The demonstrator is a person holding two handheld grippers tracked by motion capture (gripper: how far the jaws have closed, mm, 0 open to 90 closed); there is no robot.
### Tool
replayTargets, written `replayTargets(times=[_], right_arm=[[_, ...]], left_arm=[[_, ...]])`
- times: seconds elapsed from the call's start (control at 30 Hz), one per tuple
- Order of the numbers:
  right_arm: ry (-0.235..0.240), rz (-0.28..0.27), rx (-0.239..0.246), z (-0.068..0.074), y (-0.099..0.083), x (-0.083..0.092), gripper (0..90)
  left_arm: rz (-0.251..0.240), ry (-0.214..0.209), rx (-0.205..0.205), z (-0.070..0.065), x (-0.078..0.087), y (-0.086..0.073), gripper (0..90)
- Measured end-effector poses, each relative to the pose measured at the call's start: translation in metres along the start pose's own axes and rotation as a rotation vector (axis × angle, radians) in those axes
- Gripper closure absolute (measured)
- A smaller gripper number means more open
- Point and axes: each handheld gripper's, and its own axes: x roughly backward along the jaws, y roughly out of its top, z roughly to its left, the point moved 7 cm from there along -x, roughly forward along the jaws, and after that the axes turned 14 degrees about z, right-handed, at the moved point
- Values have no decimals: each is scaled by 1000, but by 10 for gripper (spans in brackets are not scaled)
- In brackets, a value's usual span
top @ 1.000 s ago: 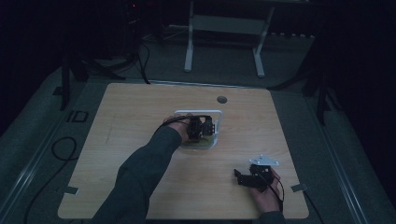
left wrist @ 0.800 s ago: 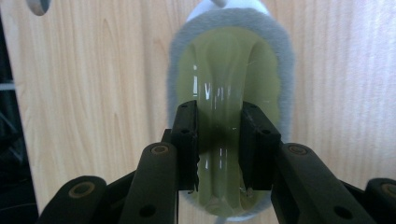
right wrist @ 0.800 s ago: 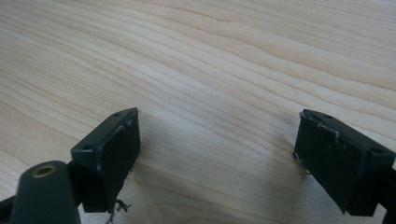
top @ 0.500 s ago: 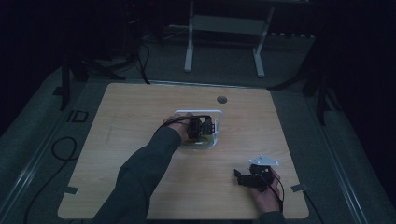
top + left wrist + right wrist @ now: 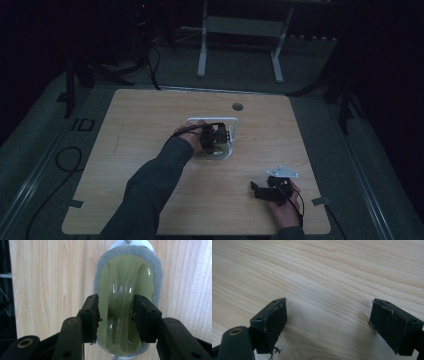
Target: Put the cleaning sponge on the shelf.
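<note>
A scrubber (image 5: 125,277) with a glossy yellow-green top and a grey foam rim lies flat on the wooden table. It sits in a white frame (image 5: 235,122) near the table's middle. My left gripper (image 5: 116,300) points down on it with one jaw on each side of the raised middle ridge. The jaws have just been opening, and the ridge stays between them without being squeezed. In the high view the left gripper (image 5: 215,137) is over the frame. My right gripper (image 5: 328,305) stands wide open over bare wood, seen in the high view as the right gripper (image 5: 257,189) near the front right.
A round cable hole (image 5: 237,106) sits in the table near its far edge. Strips of tape (image 5: 75,203) mark the front corners. Behind the table stands a white stand (image 5: 240,30) on dark floor, with cables (image 5: 65,160) at the left.
</note>
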Motion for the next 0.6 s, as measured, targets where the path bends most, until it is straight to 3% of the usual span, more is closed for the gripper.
replayTargets(times=[0.37, 0.6], right_arm=[[0, 0, 1, 0, 0, 0, 140], [0, -1, 2, 0, 0, 0, 140]], left_arm=[[-16, -3, 2, -5, 9, -3, 550], [-43, -3, 26, -4, 22, -7, 582]])
